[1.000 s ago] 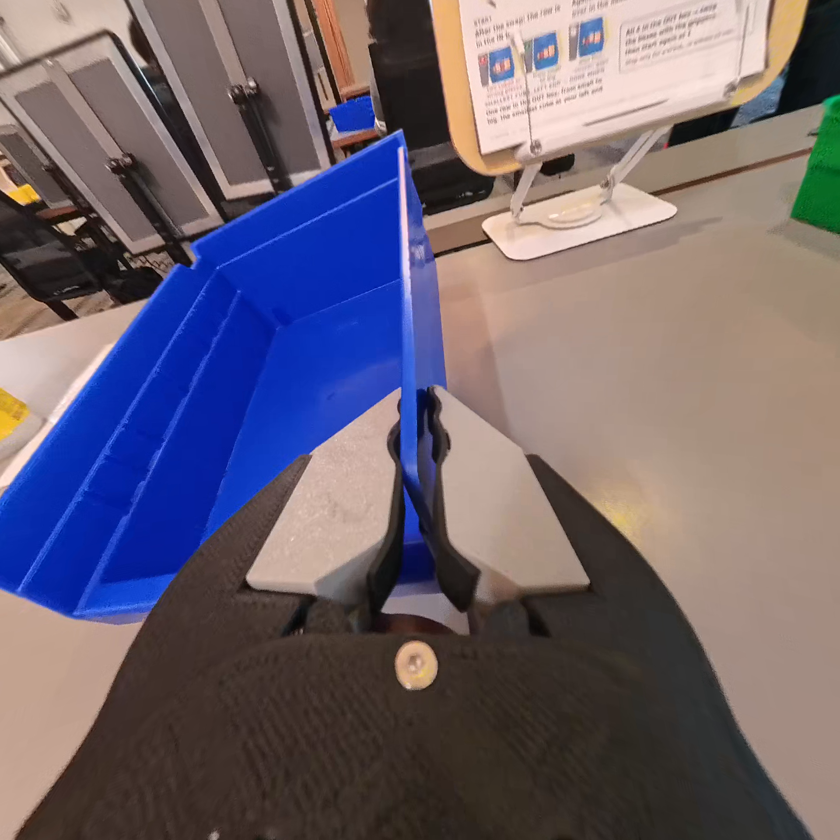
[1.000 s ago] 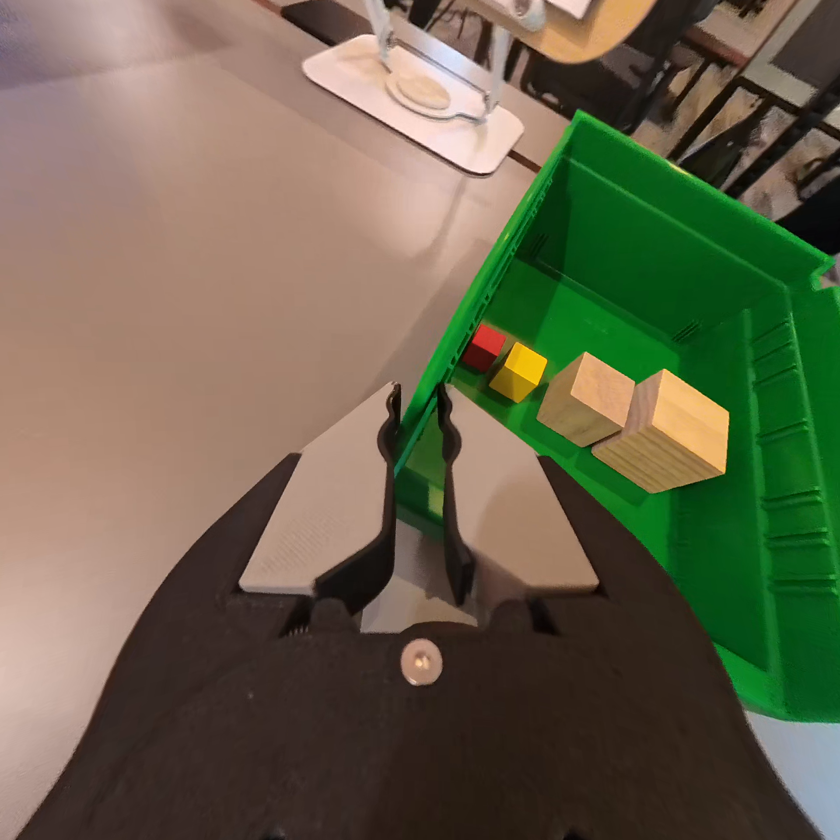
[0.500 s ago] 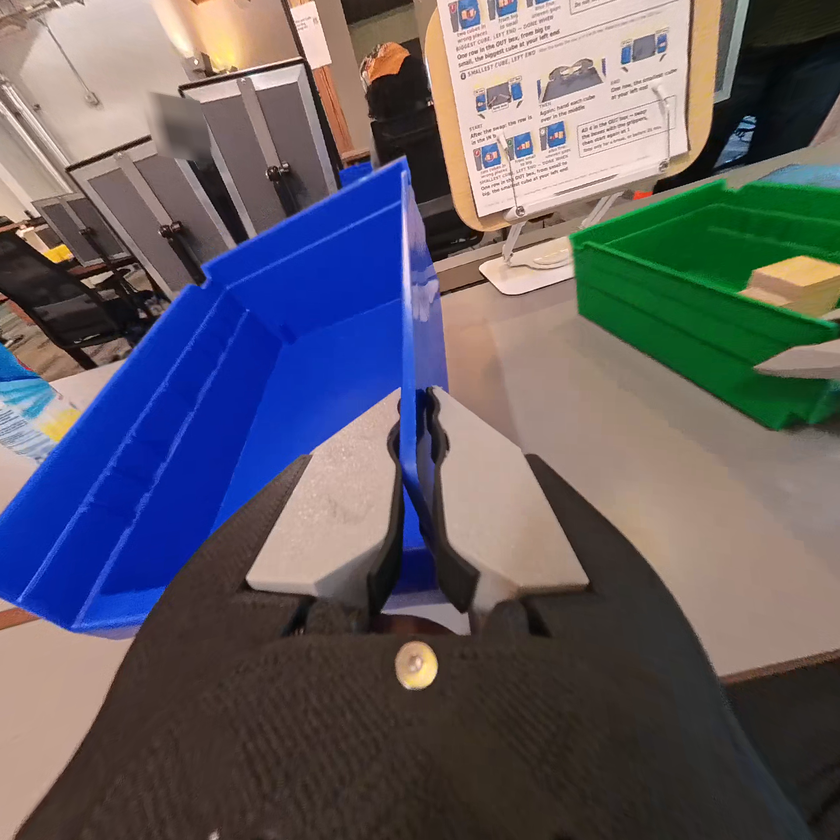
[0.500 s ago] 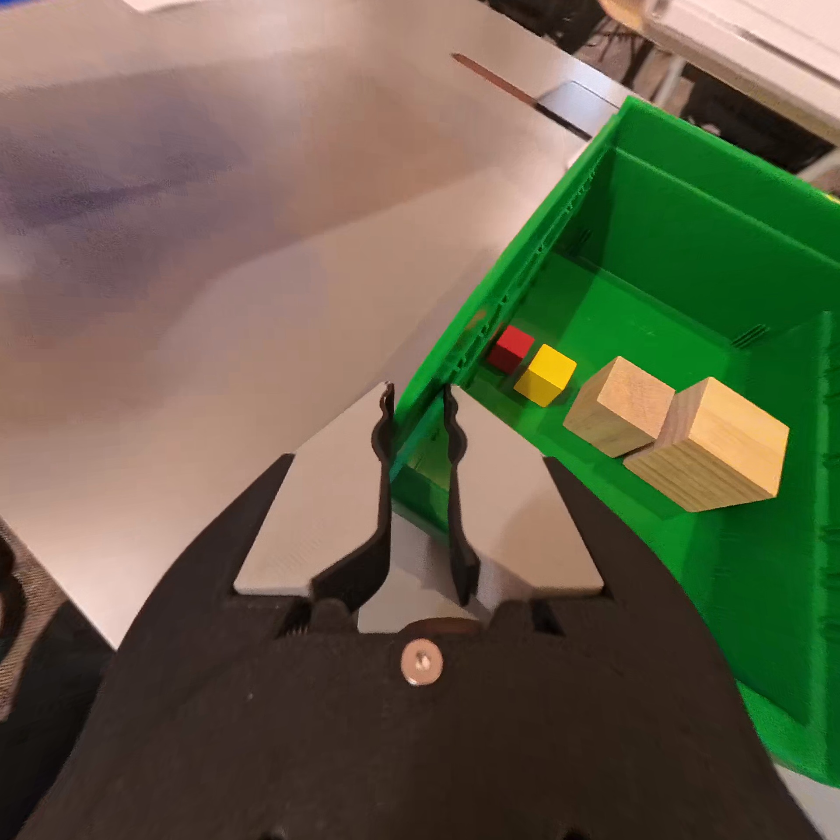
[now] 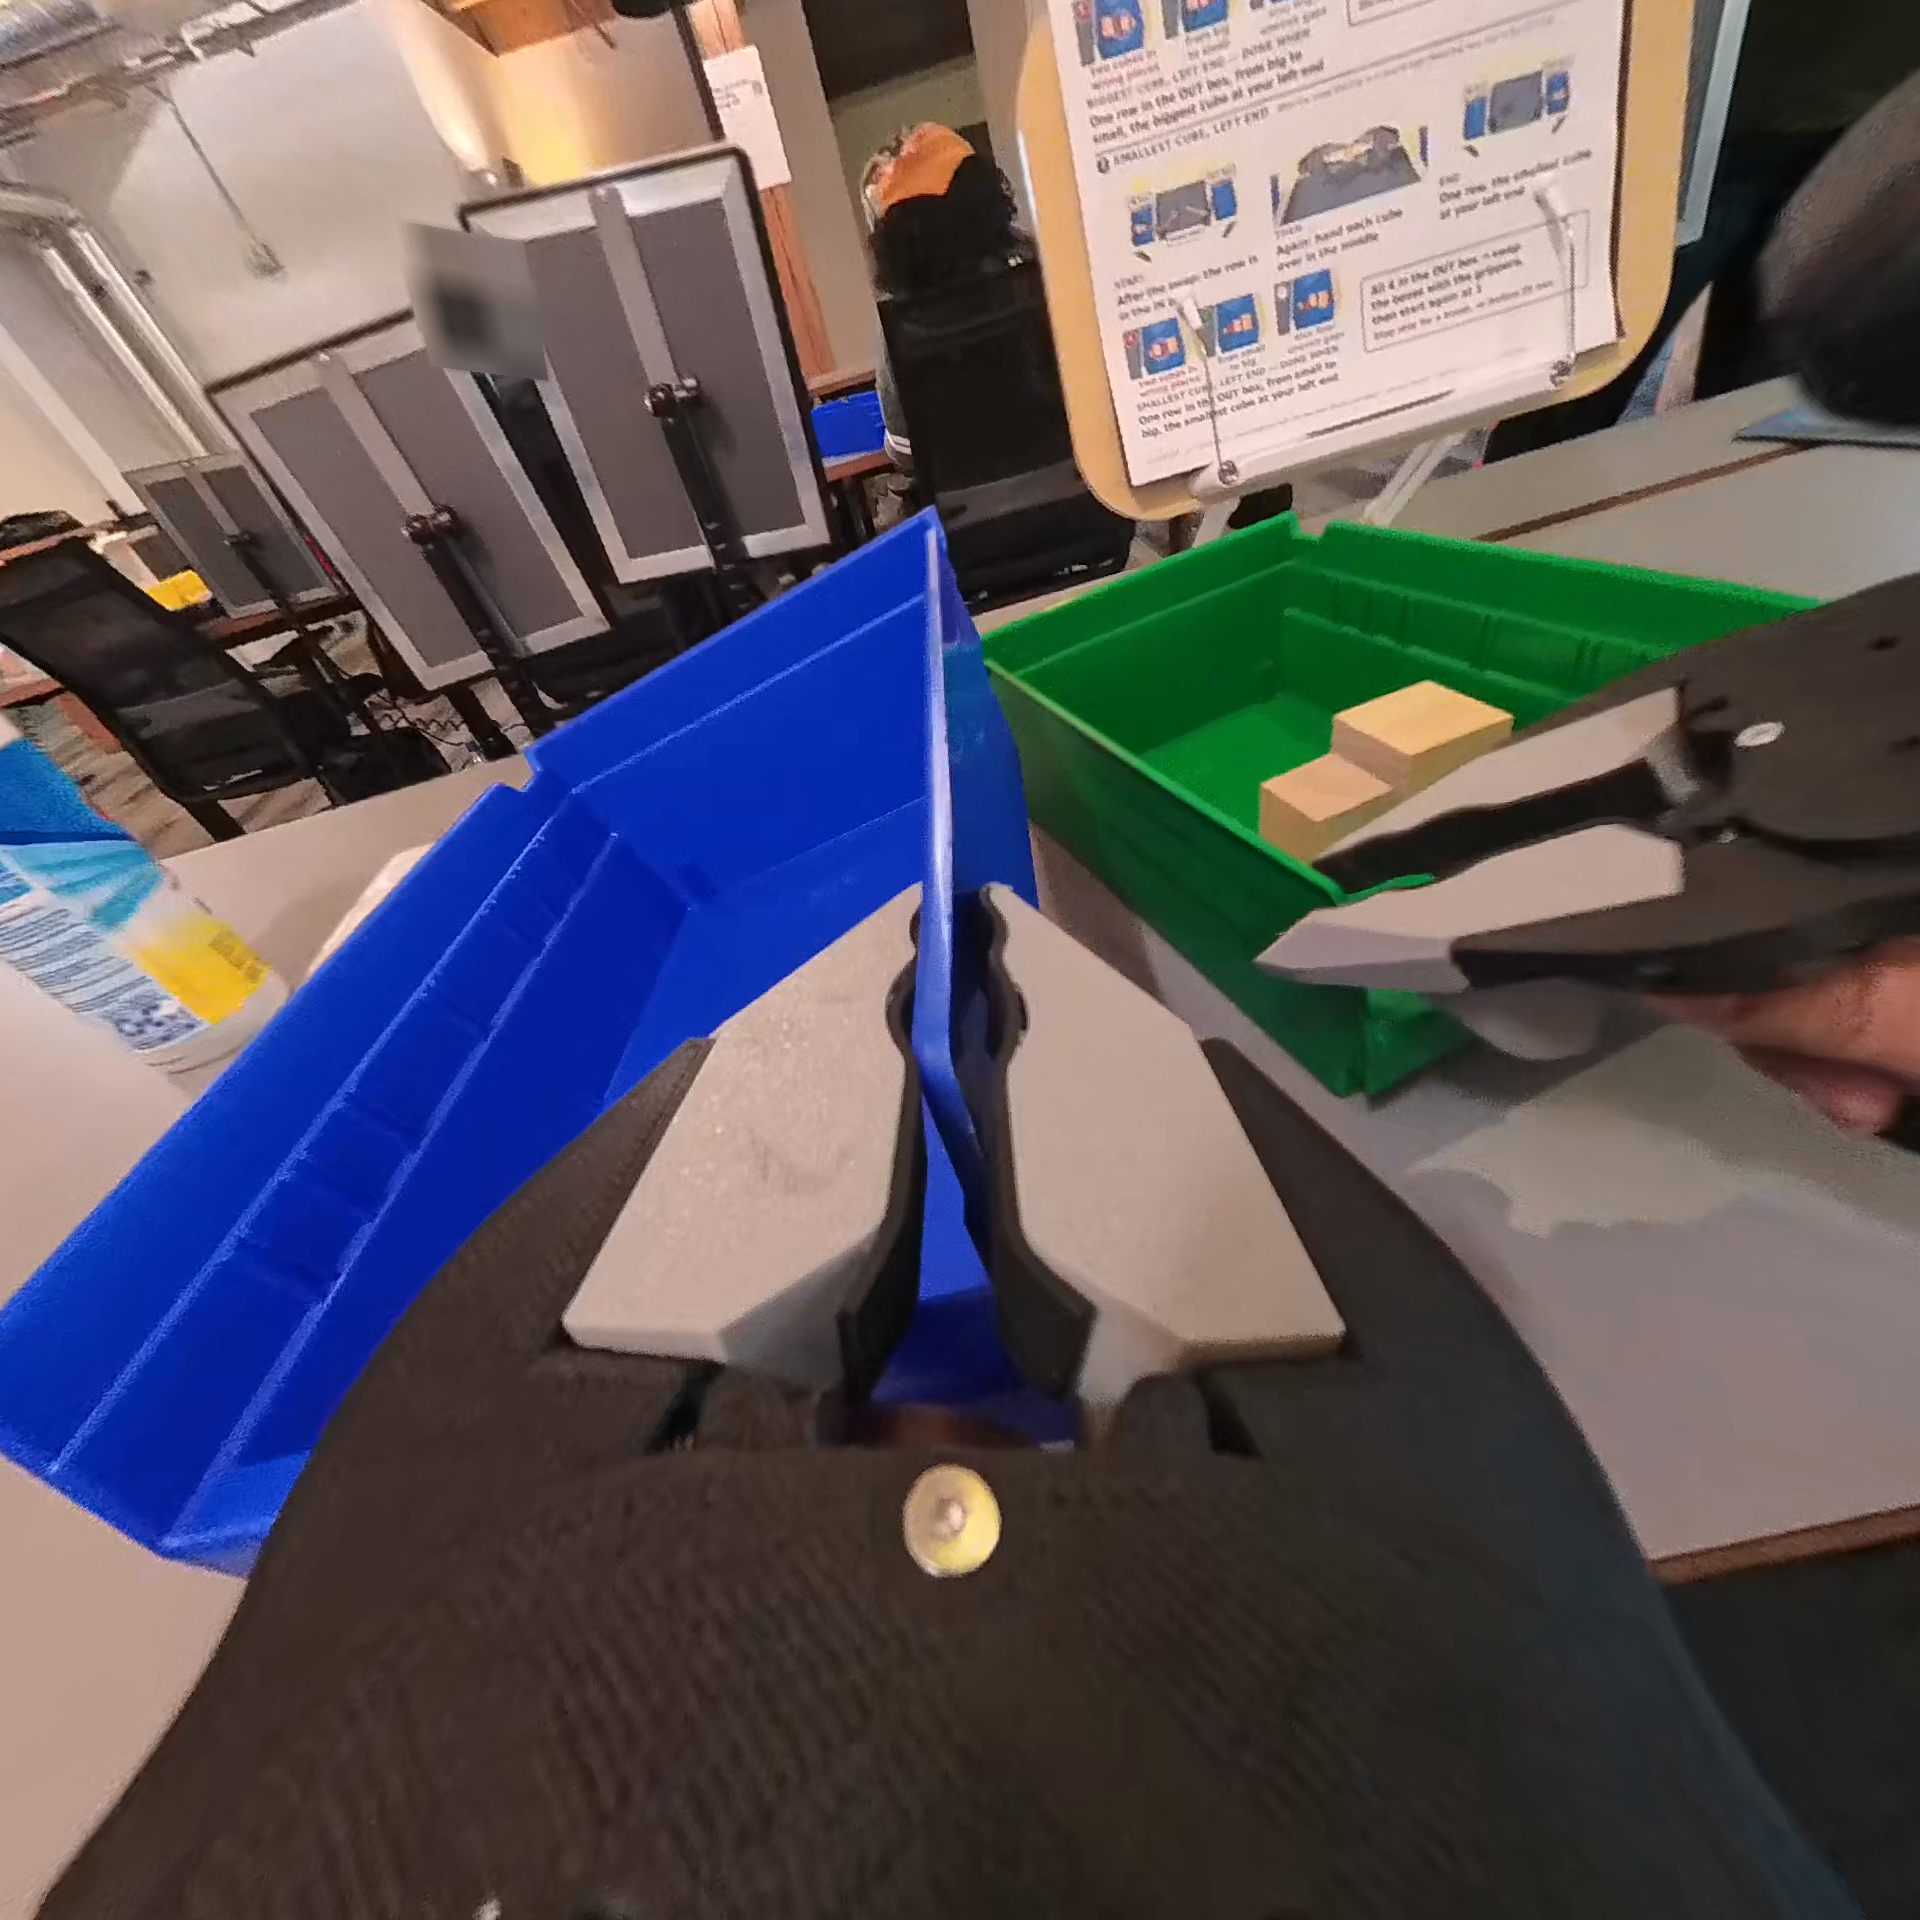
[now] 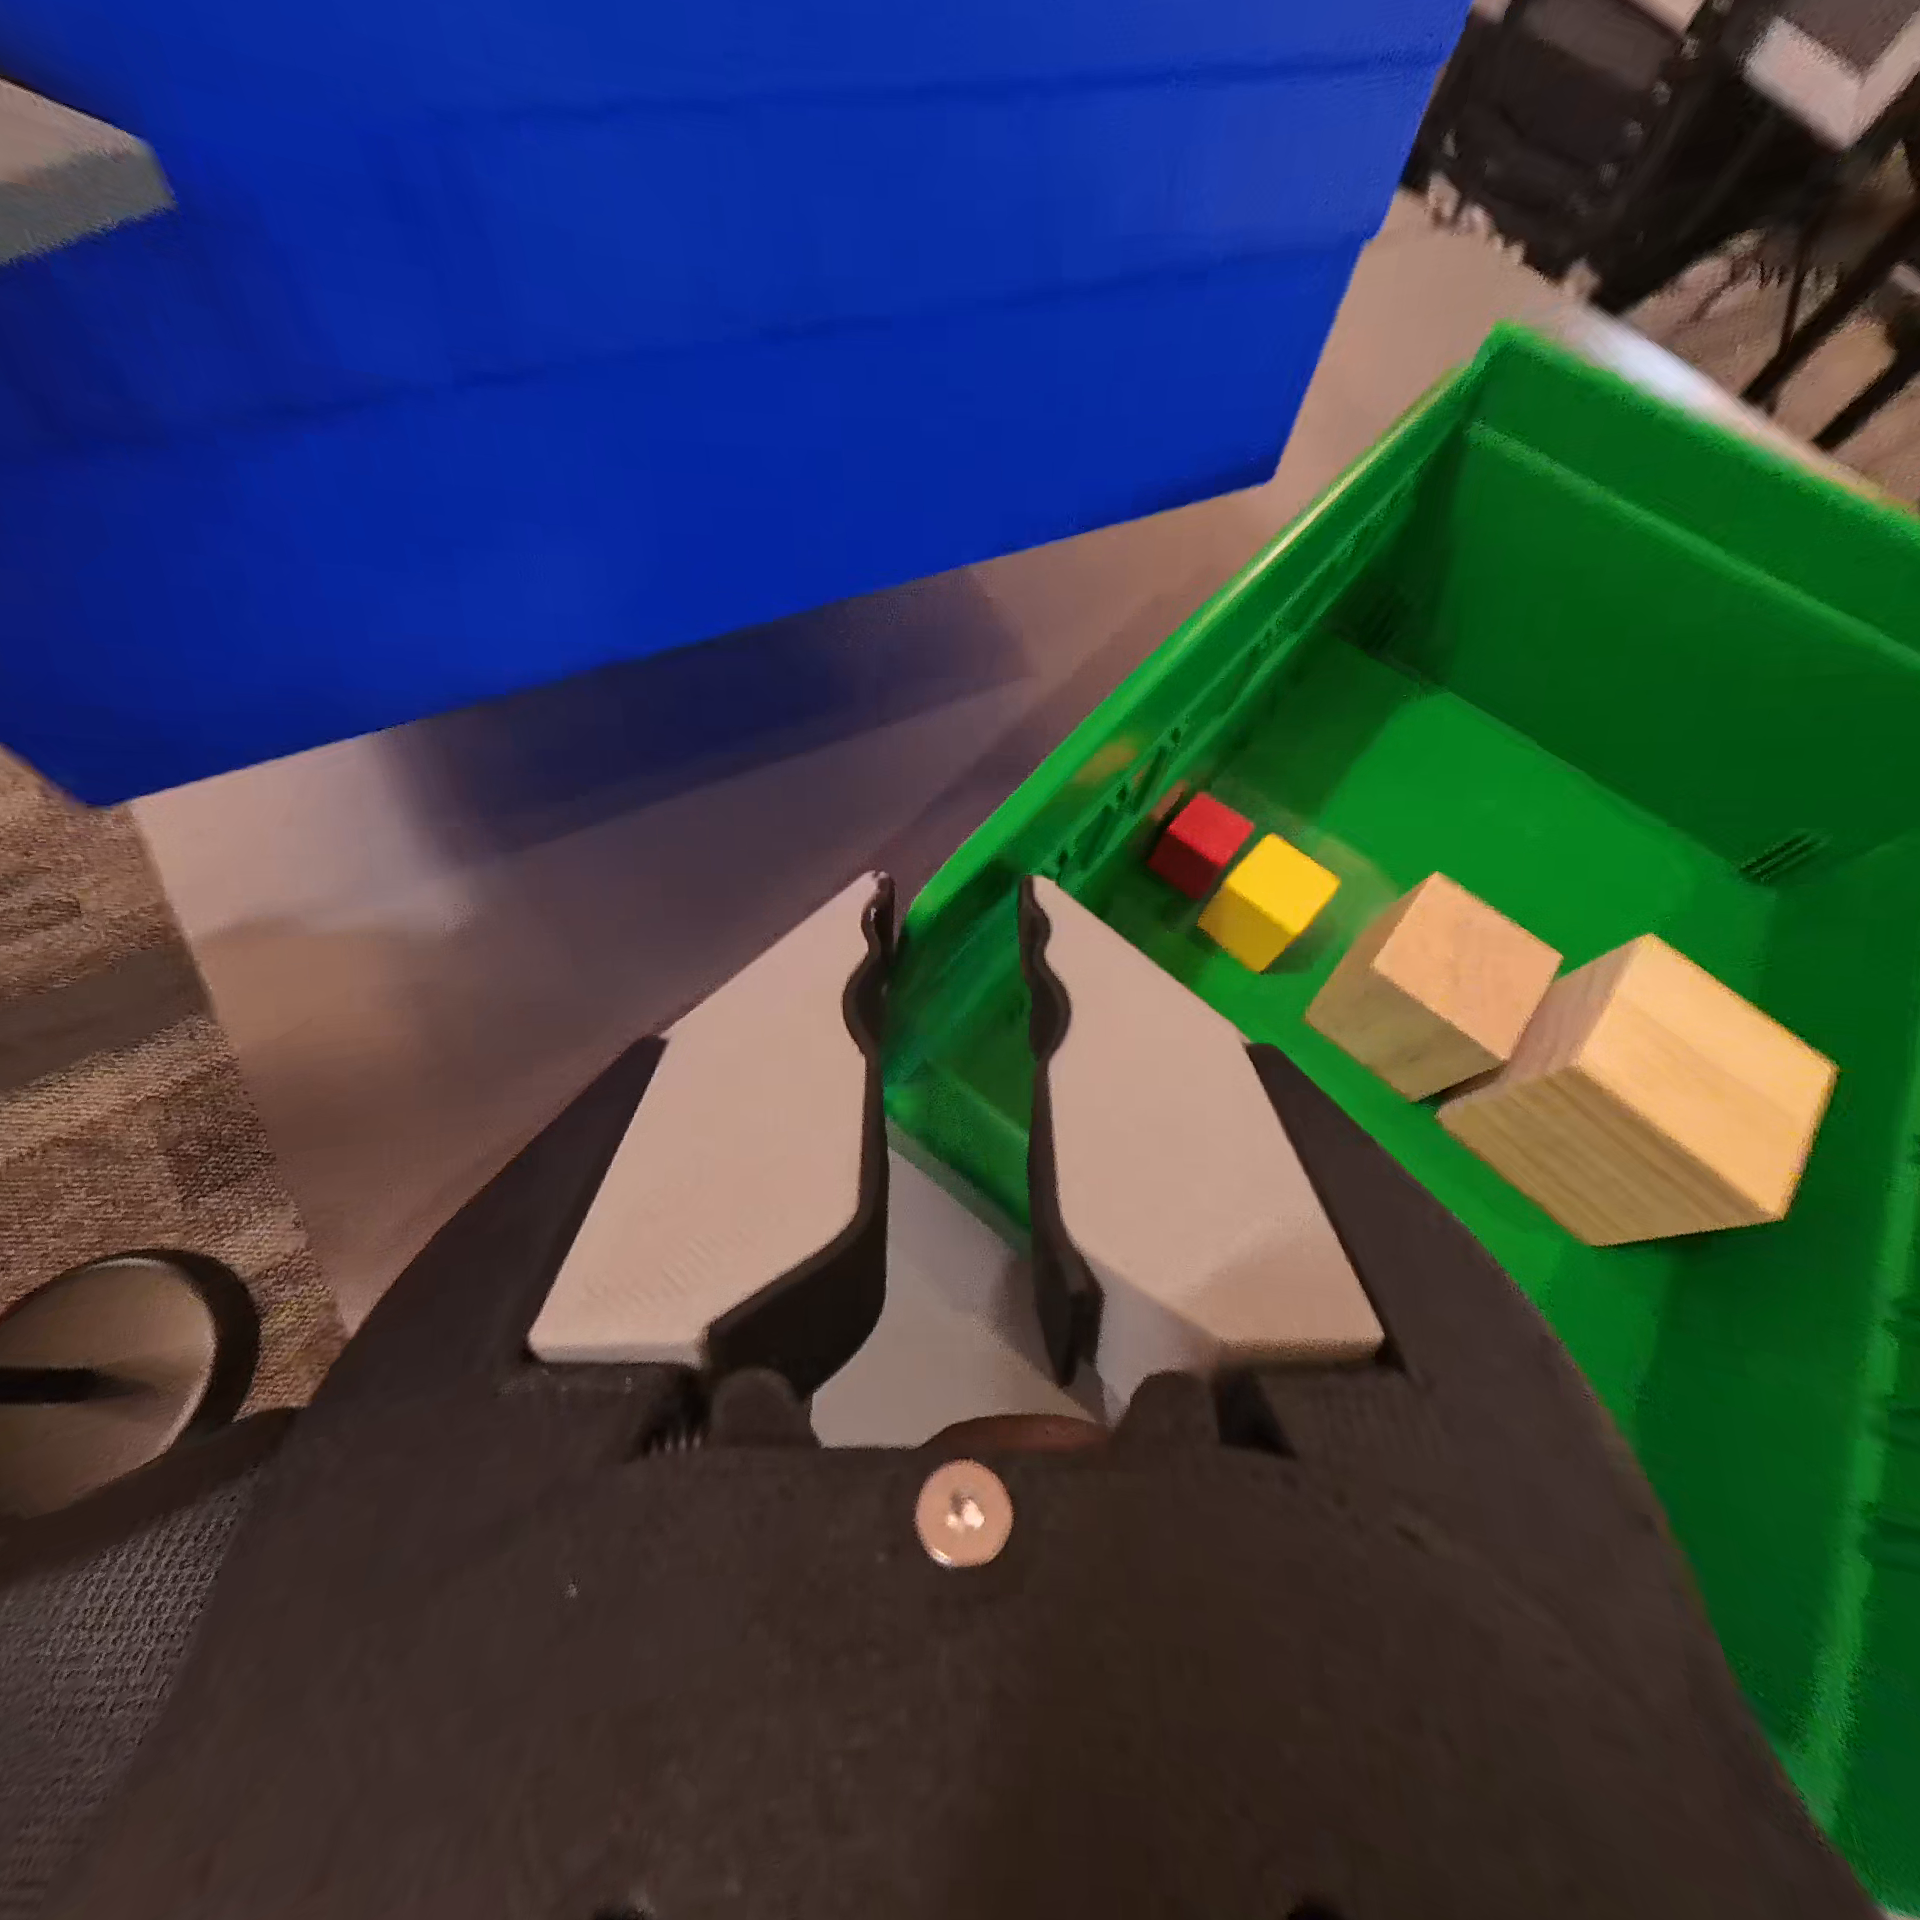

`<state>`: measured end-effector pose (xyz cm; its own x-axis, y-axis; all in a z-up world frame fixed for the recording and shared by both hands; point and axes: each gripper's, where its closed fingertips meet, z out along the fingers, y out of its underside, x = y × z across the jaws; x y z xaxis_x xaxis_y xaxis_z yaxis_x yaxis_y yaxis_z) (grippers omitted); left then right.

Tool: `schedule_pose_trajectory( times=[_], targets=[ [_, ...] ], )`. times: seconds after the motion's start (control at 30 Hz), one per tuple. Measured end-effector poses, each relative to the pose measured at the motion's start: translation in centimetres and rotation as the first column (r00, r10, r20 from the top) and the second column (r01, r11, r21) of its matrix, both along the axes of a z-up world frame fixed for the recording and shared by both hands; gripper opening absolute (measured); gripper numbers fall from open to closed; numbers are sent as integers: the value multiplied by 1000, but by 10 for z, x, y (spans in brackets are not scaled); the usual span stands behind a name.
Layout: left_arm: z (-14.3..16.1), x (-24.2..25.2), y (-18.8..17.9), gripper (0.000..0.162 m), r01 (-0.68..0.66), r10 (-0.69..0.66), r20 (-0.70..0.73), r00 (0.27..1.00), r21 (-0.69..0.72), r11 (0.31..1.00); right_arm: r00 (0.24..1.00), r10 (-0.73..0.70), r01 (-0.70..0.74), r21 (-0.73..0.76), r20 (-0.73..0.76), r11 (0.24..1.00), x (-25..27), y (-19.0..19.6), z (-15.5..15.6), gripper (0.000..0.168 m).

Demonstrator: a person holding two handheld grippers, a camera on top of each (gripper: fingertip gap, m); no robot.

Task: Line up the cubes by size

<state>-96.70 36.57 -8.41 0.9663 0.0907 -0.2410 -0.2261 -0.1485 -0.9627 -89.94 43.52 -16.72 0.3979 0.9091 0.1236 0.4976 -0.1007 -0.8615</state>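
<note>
My left gripper (image 5: 951, 920) is shut on the right wall of an empty blue bin (image 5: 520, 987) and holds it tilted. My right gripper (image 6: 951, 914) is shut on the left wall of a green bin (image 6: 1558, 727); it also shows in the left wrist view (image 5: 1320, 904). In the green bin a row runs from a small red cube (image 6: 1200, 844) through a yellow cube (image 6: 1268, 914) and a medium wooden cube (image 6: 1434, 987) to a large wooden cube (image 6: 1652, 1091). The two wooden cubes show in the left wrist view (image 5: 1418, 727). The blue bin fills the upper left of the right wrist view (image 6: 675, 312).
A grey table (image 5: 1558, 1299) carries both bins; its front edge (image 5: 1787, 1538) is near. An instruction board on a stand (image 5: 1340, 218) is behind the green bin. A bottle with a label (image 5: 114, 956) stands at far left. A hand (image 5: 1829, 1049) holds the right gripper.
The two bins have come together: the green bin now sits right beside the blue bin in the left wrist view, and the blue bin has entered the right wrist view. Both grips are unchanged.
</note>
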Motion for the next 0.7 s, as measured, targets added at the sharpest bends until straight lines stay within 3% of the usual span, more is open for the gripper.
schedule_pose_trajectory(
  times=[0.17, 0.23, 0.33, 0.4, 0.5, 0.7],
  targets=[
    [15, -11, -15, 2, -38, 39, -47, 998, 27, 999, 988, 90, -77, 109, -123, 991, 56, -3, 64, 26],
    [19, -12, -20, 2, -39, 42, -59, 997, 37, 999, 983, 125, -101, 175, -137, 979, 99, 10, 82, 0],
    [24, -8, -22, 2, -26, 28, -56, 998, 51, 998, 973, 179, -149, 192, -147, 970, 166, 53, 91, 0],
    [26, -4, -21, 2, -15, 18, -52, 999, 57, 998, 967, 215, -195, 149, -135, 969, 203, 89, 77, 0],
    [25, 2, -16, 2, -14, 18, -58, 998, 66, 998, 962, 265, -266, -1, -71, 964, 231, 135, 27, 0],
    [31, 2, -11, 2, -40, 42, -25, 999, 88, 995, 950, 313, -313, -75, -15, 947, 195, 187, -36, 0]
  ],
)
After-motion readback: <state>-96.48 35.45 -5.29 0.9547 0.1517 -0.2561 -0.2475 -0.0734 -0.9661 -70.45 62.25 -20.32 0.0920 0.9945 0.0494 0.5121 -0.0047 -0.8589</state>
